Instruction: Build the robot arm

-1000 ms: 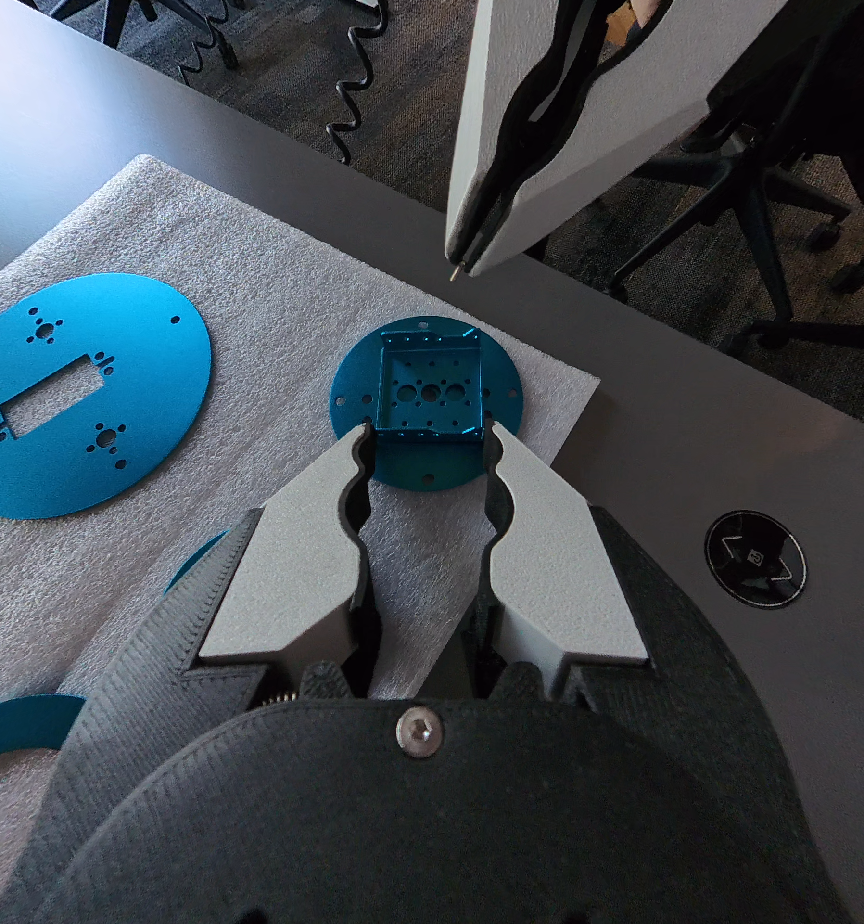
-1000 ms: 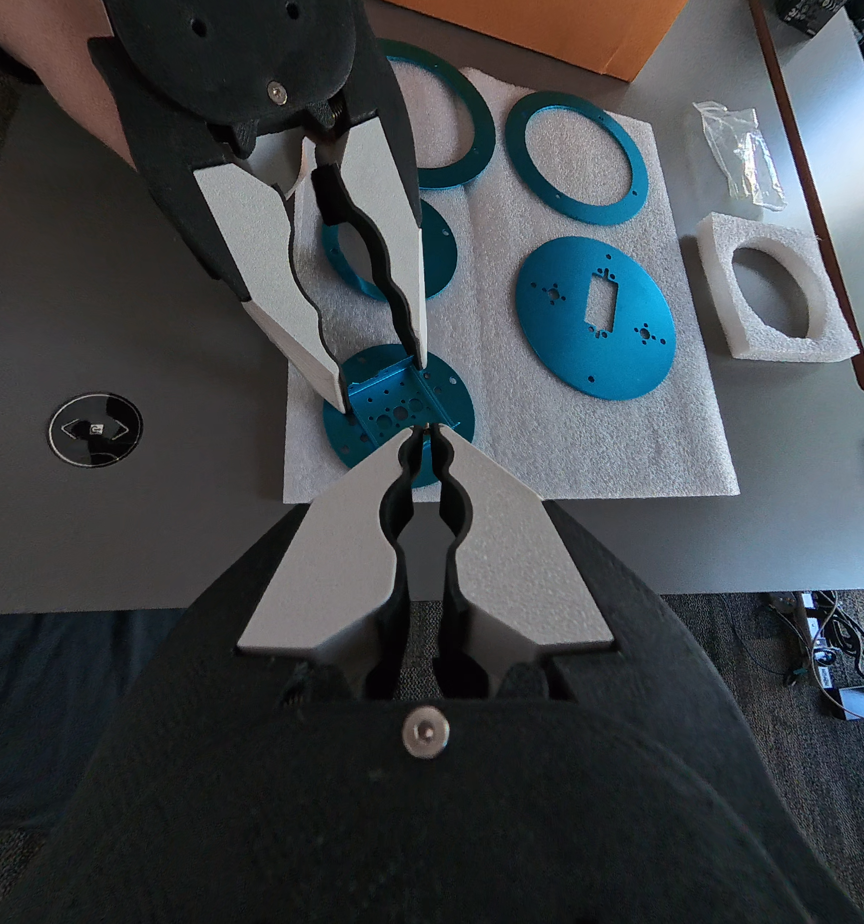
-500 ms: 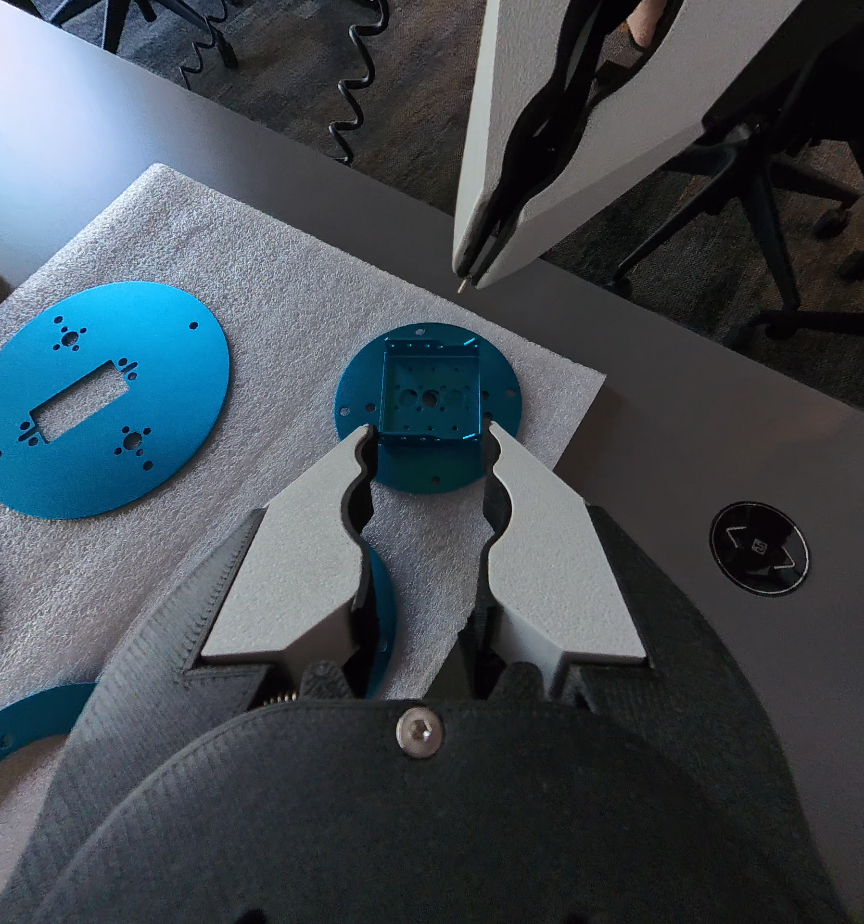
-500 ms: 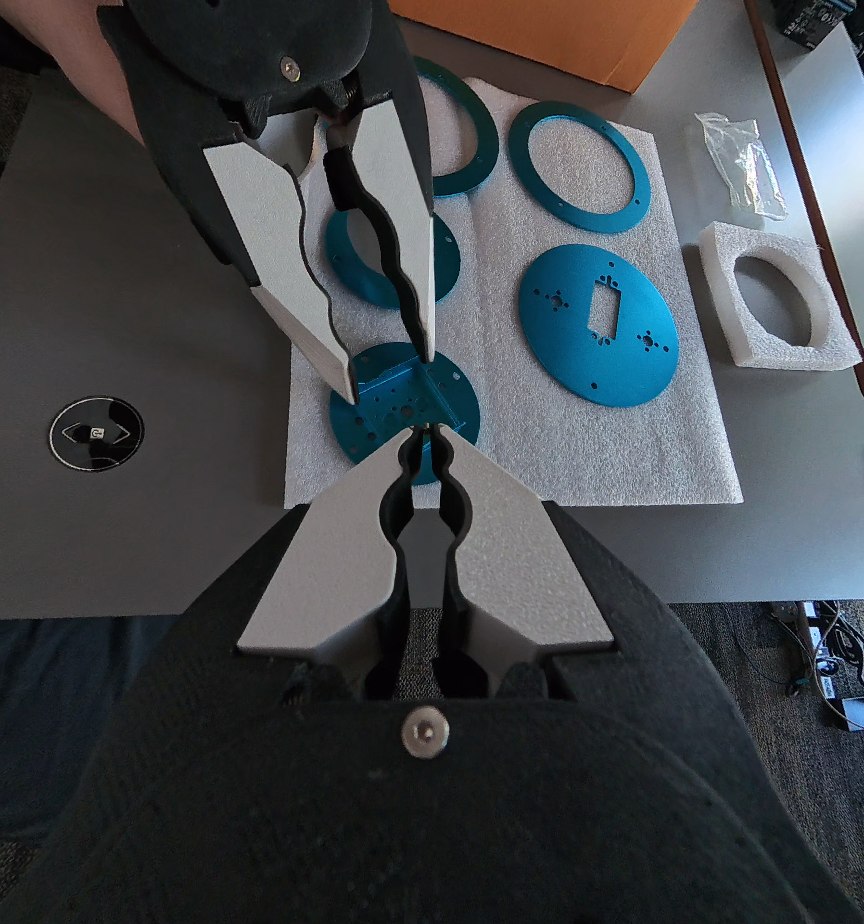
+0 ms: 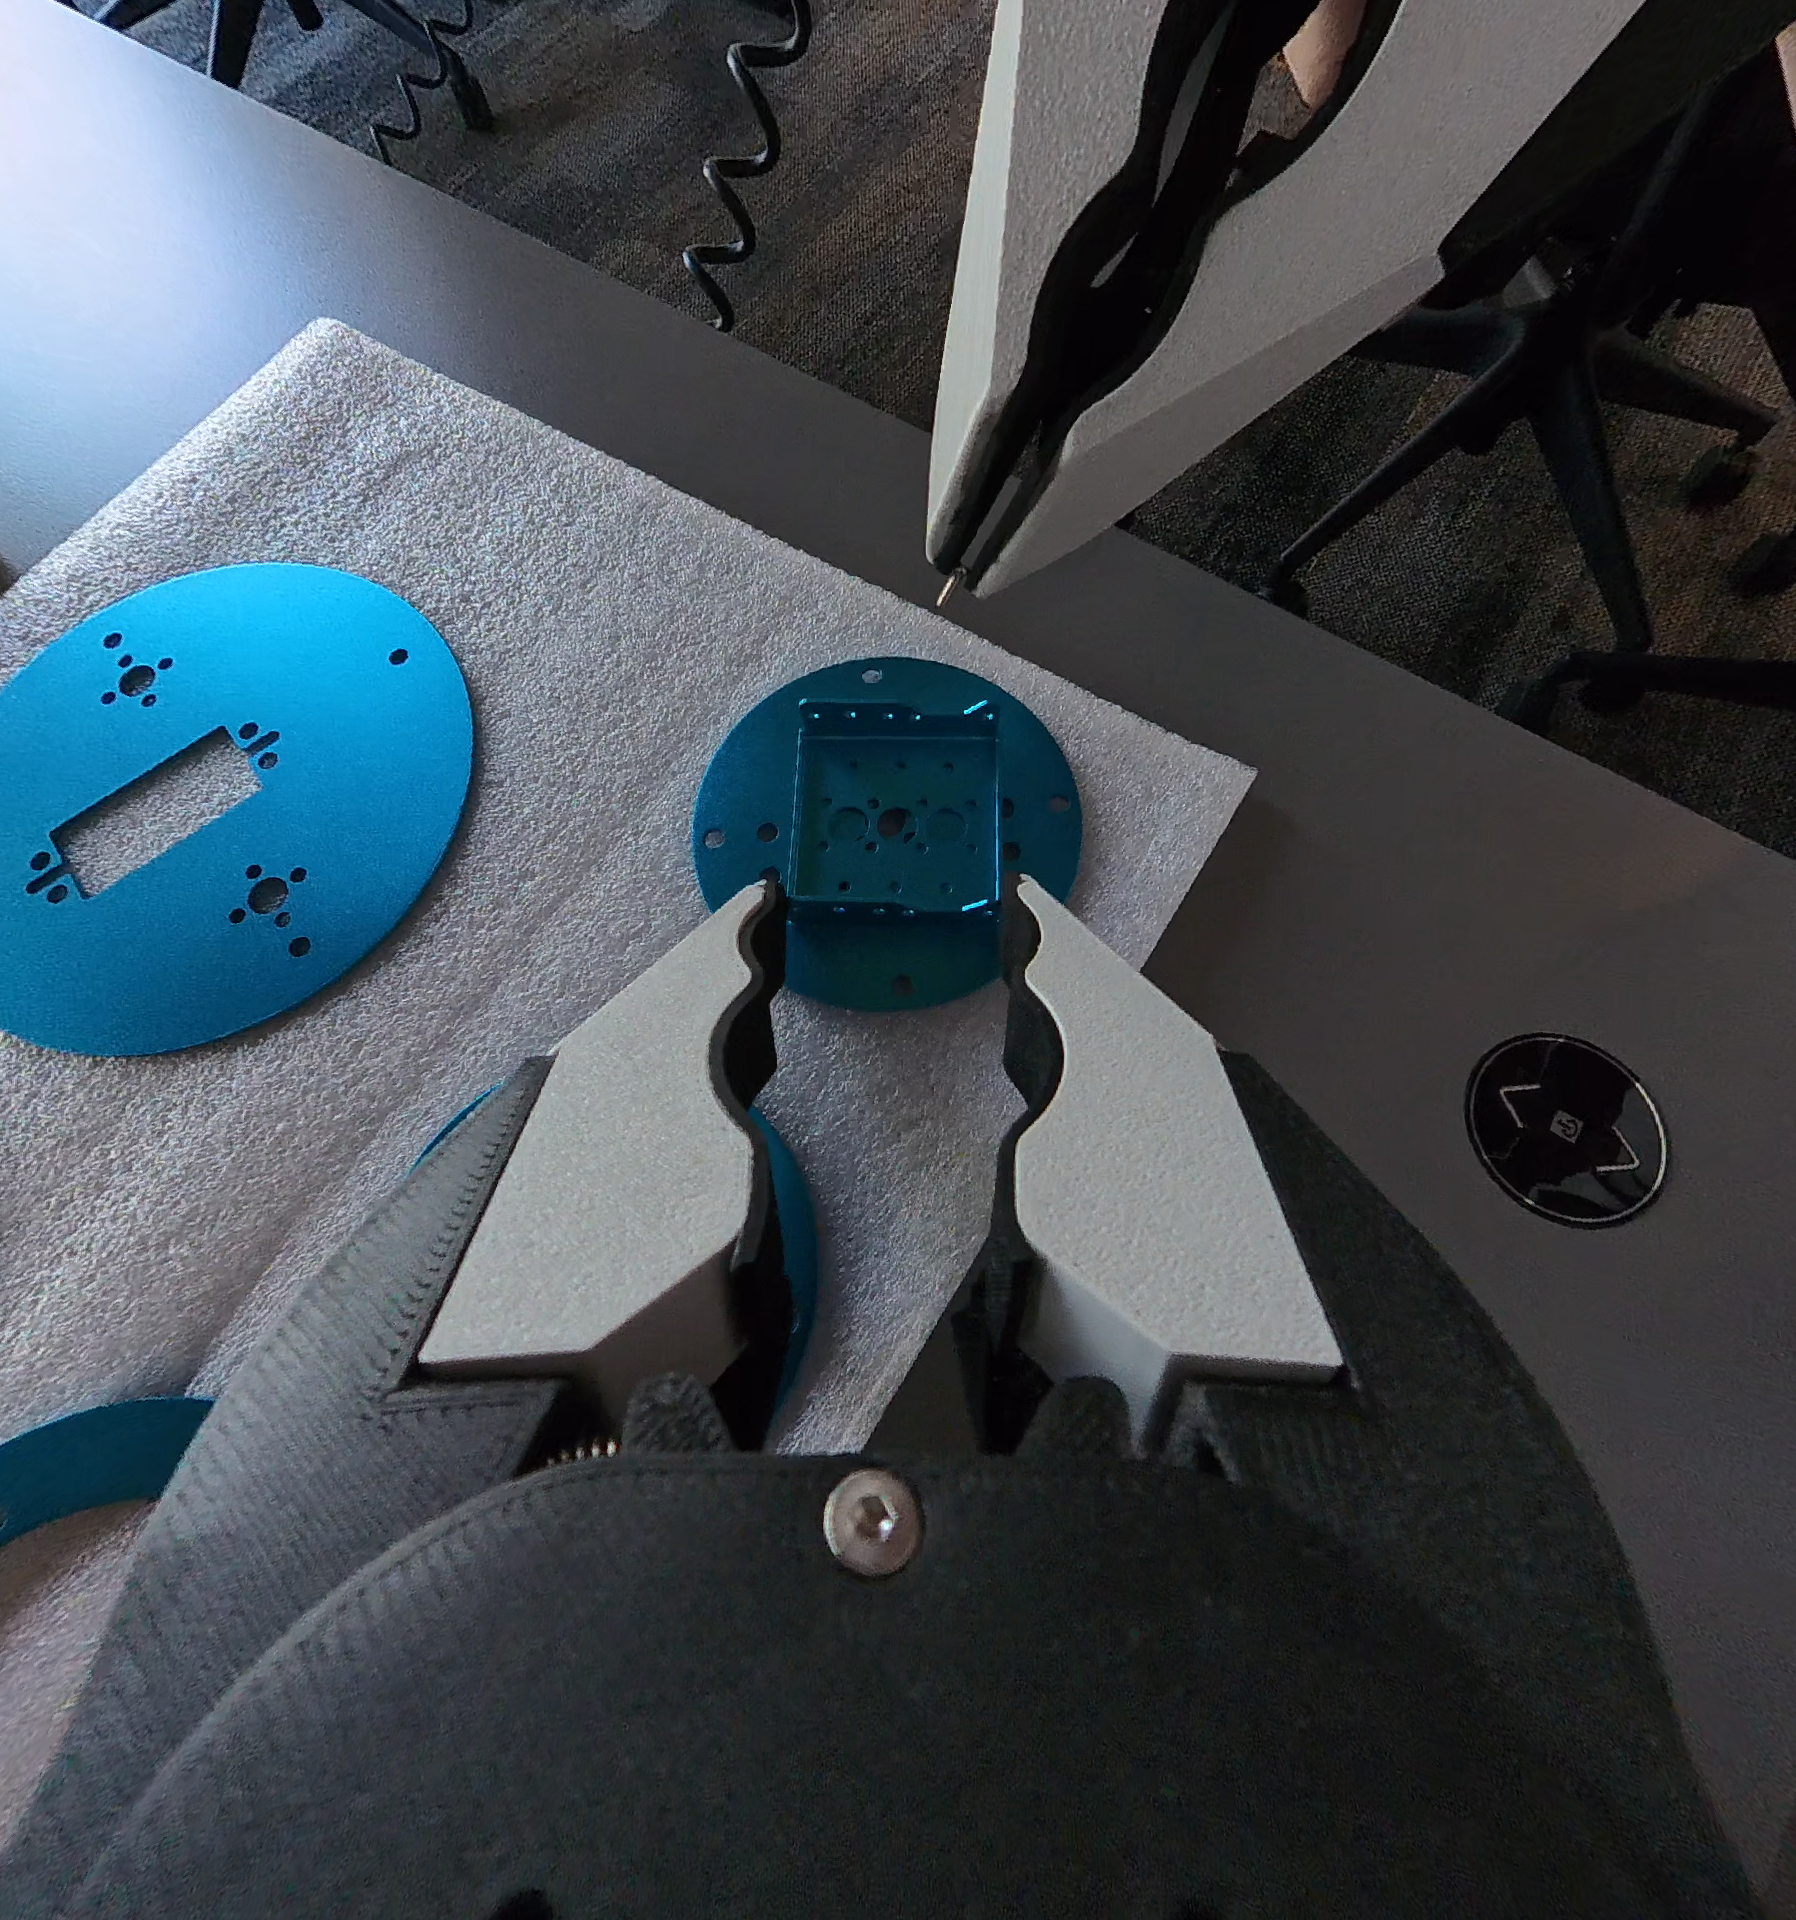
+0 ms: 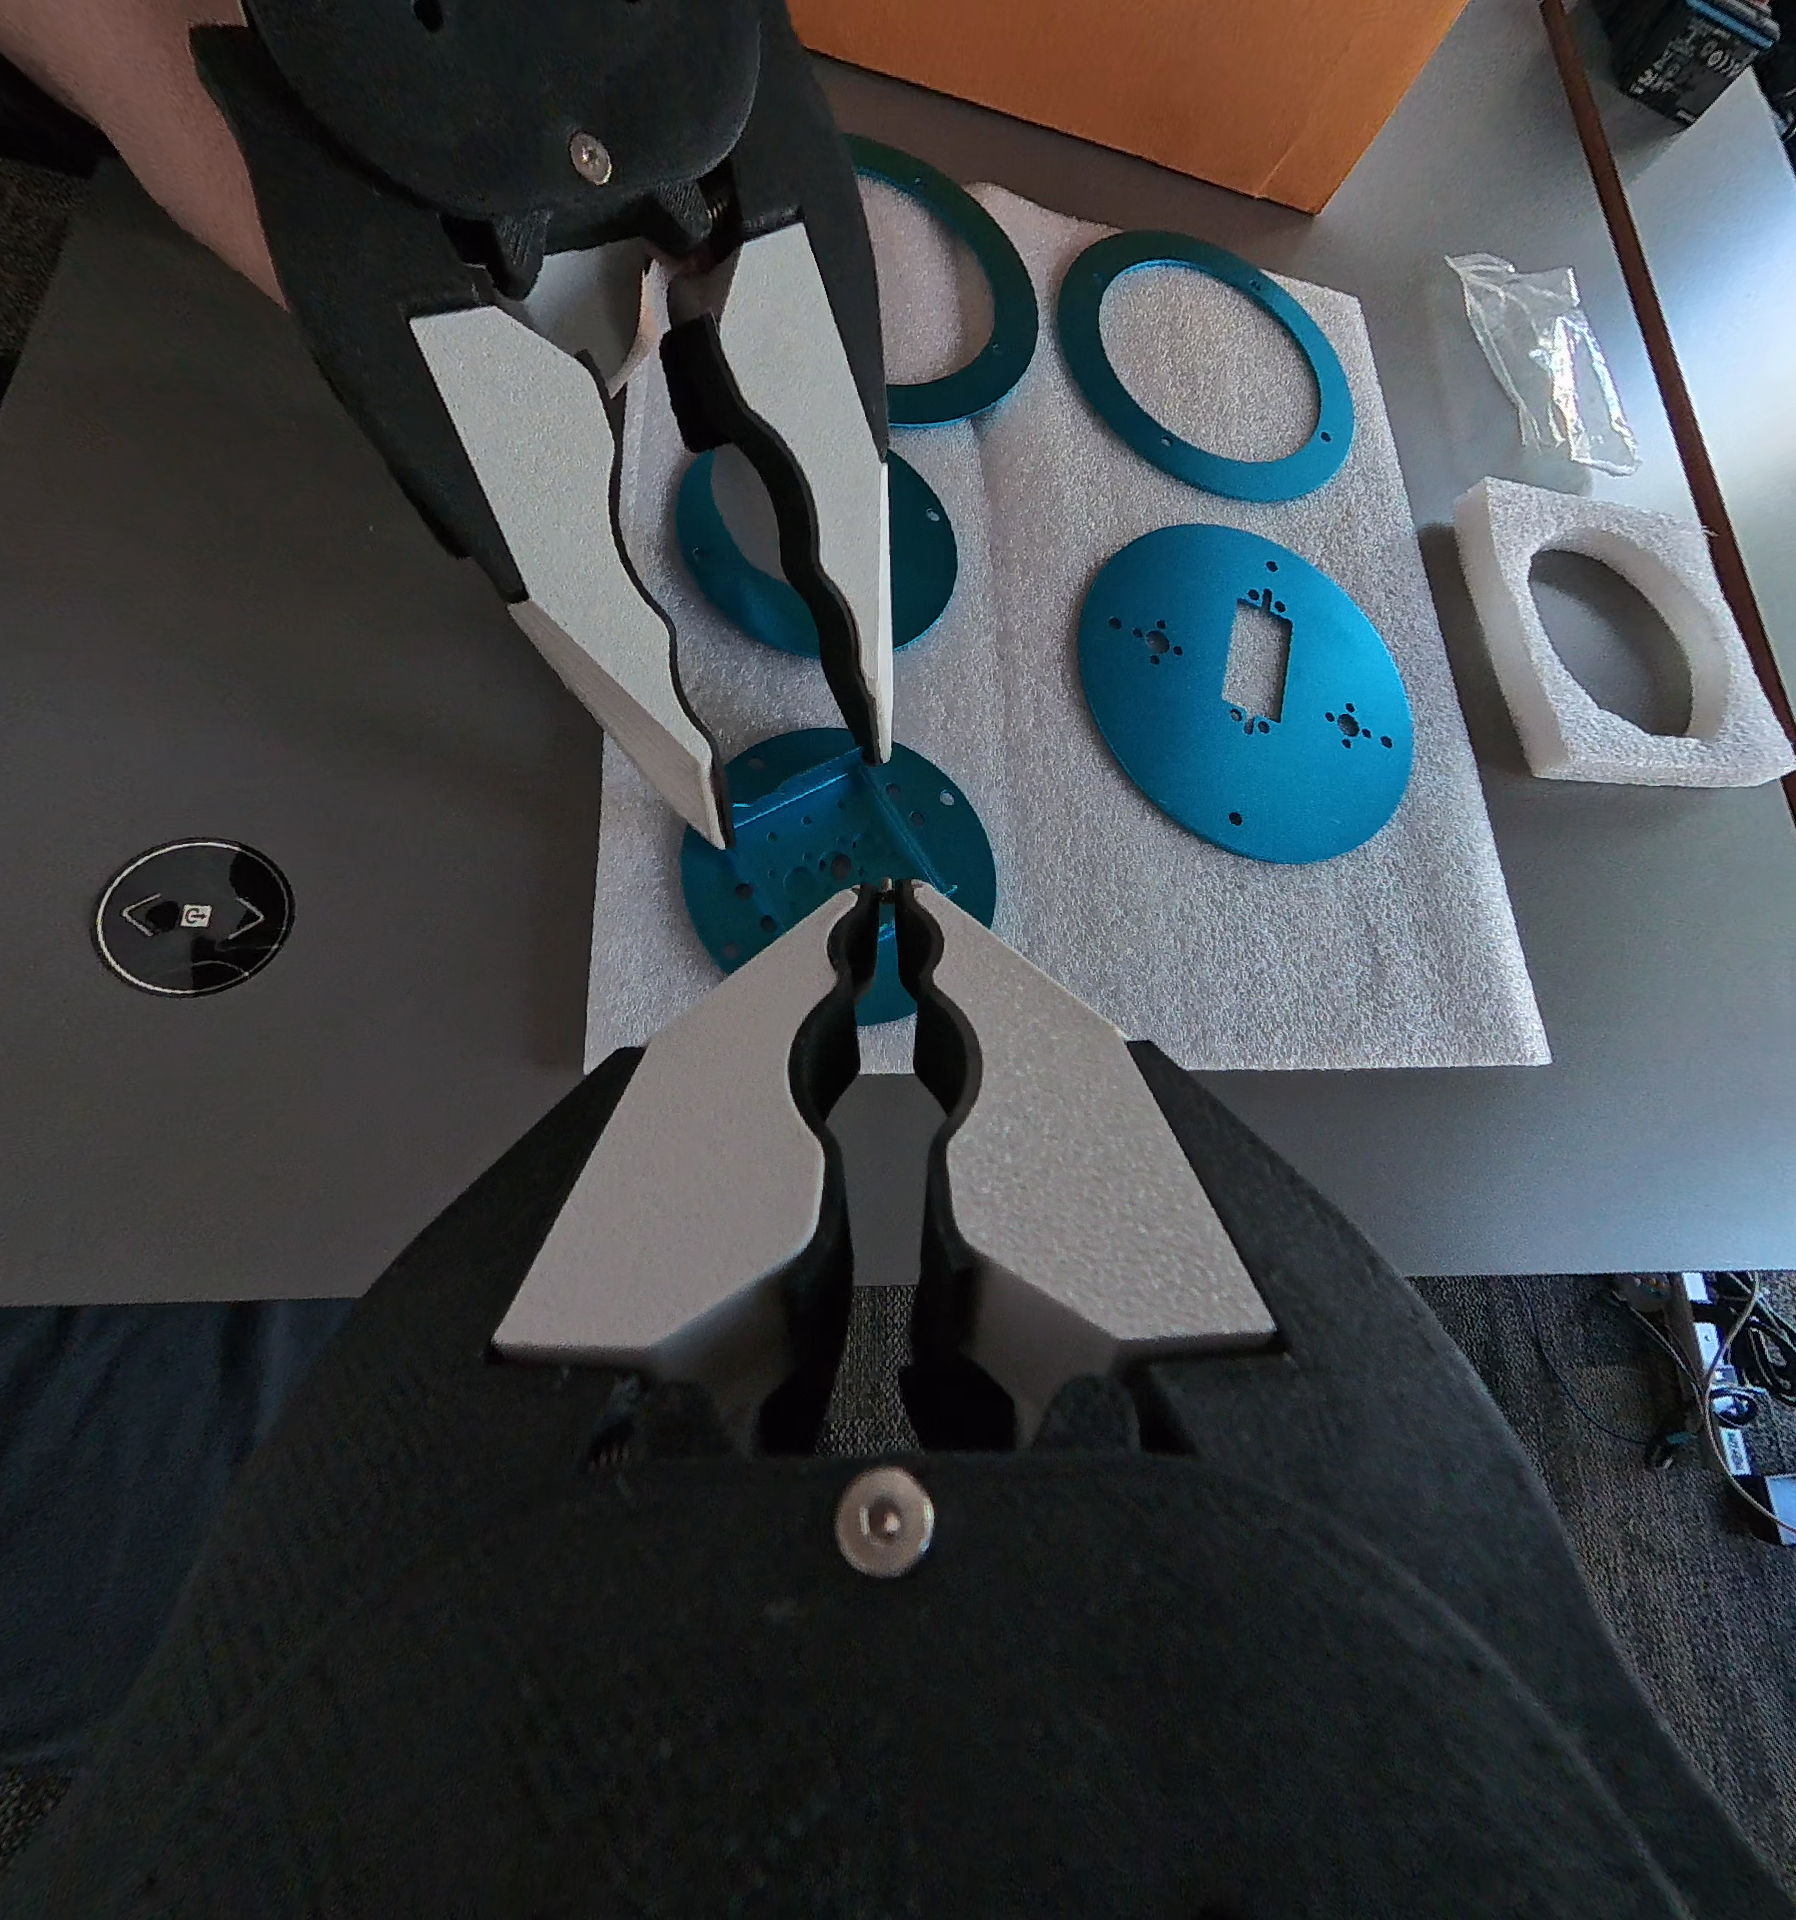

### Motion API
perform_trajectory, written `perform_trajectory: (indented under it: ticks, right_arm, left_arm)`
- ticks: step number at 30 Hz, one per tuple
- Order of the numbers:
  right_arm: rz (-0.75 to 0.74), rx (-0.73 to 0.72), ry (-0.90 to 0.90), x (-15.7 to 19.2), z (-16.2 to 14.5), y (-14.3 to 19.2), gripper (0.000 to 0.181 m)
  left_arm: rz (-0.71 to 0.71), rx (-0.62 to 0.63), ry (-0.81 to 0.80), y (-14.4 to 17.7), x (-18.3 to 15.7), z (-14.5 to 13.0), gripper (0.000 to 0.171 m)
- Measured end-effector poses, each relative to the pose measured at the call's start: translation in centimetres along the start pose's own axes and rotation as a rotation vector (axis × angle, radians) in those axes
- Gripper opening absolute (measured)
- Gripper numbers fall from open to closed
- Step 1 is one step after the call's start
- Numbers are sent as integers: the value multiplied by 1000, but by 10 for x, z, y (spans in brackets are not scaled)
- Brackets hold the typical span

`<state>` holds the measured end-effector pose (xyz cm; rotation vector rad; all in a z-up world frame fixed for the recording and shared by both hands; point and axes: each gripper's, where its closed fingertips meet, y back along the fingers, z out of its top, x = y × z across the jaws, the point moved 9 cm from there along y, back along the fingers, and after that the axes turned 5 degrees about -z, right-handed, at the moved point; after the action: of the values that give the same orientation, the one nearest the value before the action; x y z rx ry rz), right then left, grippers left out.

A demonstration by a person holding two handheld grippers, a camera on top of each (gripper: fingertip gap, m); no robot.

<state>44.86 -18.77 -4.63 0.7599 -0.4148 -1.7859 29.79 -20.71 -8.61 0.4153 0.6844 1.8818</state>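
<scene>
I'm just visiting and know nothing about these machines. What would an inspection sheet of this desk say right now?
Surface: grey desk with a white foam sheet on it.
Job's things: blue bracket on a small blue disc; large blue disc, blue rings nearby.
Clutter: foam block, plastic bag, cardboard box.
Grippers: left tool open, straddling the bracket; right tool shut on a small screw.
Cables: coiled cord, floor wires.
Surroundings: office chair, carpet.
</scene>
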Motion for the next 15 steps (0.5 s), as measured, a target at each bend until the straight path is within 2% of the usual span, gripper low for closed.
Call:
perform_trajectory:
  ticks: [15]
  right_arm:
    - [2, -4, -3, 2, -1, 1, 2]
  left_arm:
    - [22, -12, 12, -2, -2, 0, 40]
